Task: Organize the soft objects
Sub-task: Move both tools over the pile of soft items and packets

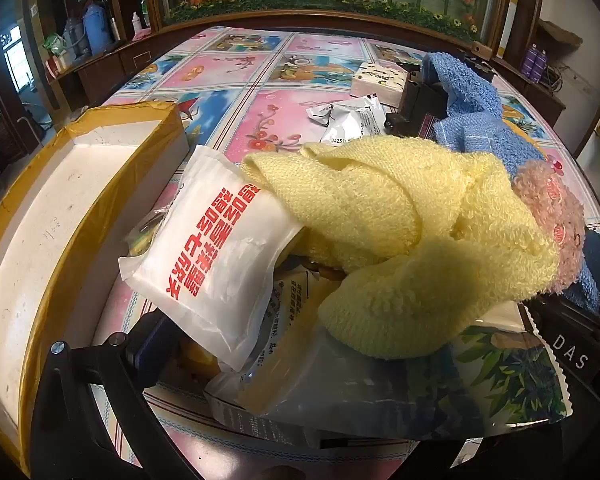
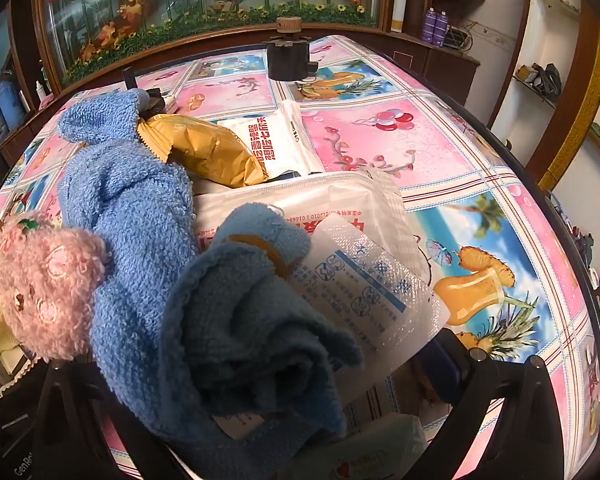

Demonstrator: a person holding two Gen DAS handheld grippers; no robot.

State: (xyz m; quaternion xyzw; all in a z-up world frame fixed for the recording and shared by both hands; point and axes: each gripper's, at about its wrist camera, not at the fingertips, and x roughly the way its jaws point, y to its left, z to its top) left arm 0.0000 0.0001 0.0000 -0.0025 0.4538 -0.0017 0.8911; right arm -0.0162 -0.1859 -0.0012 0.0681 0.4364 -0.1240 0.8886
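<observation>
A yellow towel lies on a pile of packets in front of my left gripper. A white packet with red print leans at its left. A pink plush lies at the towel's right end; it also shows in the right wrist view. A blue towel lies bunched between the fingers of my right gripper, over clear and white packets. Both grippers stand wide open around the piles, fingertips hidden beneath them.
A white box with yellow taped rim stands at the left. A tissue pack and foil packet lie farther back. A yellow-brown snack bag and a dark stand sit on the cartoon tablecloth.
</observation>
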